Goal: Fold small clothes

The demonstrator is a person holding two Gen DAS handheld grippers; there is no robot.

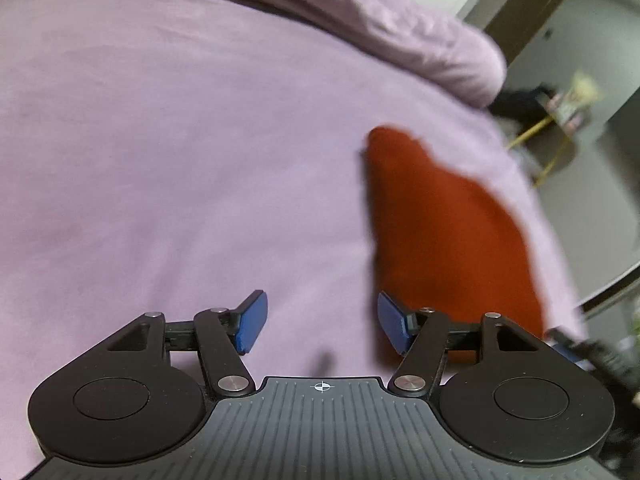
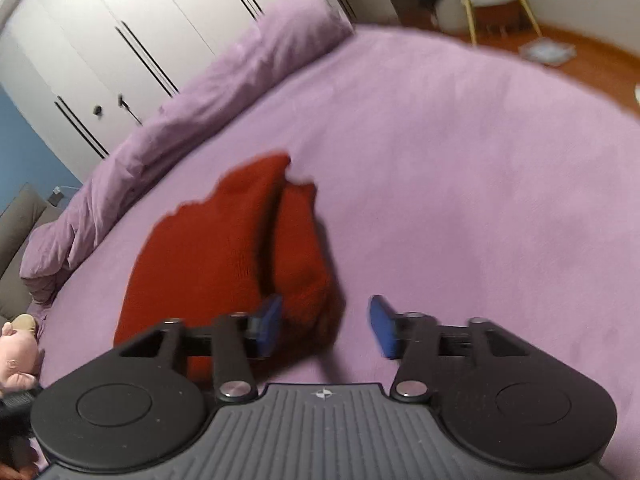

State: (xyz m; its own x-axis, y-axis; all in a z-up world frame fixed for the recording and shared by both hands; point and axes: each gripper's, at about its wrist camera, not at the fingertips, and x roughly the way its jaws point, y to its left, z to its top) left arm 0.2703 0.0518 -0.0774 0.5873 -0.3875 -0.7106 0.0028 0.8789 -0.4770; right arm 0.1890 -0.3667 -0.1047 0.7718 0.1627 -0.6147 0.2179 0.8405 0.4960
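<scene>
Red knit garment (image 2: 224,248), seemingly folded double, lies blurred on bedsheet (image 2: 460,180).

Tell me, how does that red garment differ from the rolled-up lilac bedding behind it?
The red garment is small and dark red; the rolled bedding is long and pale lilac. The garment lies fairly flat in the middle of the bed, one part lapped over another; the bedding is bunched into a thick ridge along the bed's far edge. Both are soft cloth.
</scene>
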